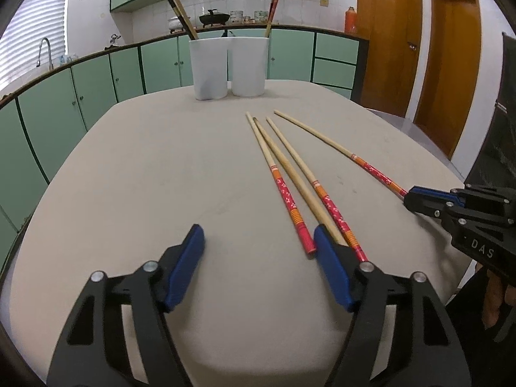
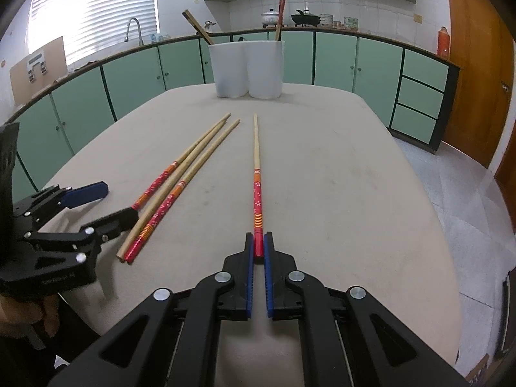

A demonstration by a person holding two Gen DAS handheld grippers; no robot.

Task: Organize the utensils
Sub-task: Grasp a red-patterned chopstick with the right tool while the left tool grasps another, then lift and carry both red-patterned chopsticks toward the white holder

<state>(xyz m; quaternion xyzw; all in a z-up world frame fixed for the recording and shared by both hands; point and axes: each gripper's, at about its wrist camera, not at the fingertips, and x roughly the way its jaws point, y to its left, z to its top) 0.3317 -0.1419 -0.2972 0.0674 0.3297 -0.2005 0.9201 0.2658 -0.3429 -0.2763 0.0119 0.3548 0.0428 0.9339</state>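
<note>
a: right gripper [image 2: 258,249] clamps the lone chopstick [image 2: 257,174] at its near red end on the table [image 2: 354,177].
b: left gripper [image 1: 259,242] open, holding nothing. lift level, drop it in the far right cup [image 2: 266,67].

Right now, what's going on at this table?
A person with a handheld gripper in each hand is sorting chopsticks into two white cups at the far end of the table. The right gripper is shut on the red end of one red-patterned chopstick, which lies apart from the rest. The left gripper is open, nothing between its fingers, beside a cluster of three chopsticks: two red-patterned, one plain. Both cups already hold chopsticks.
</note>
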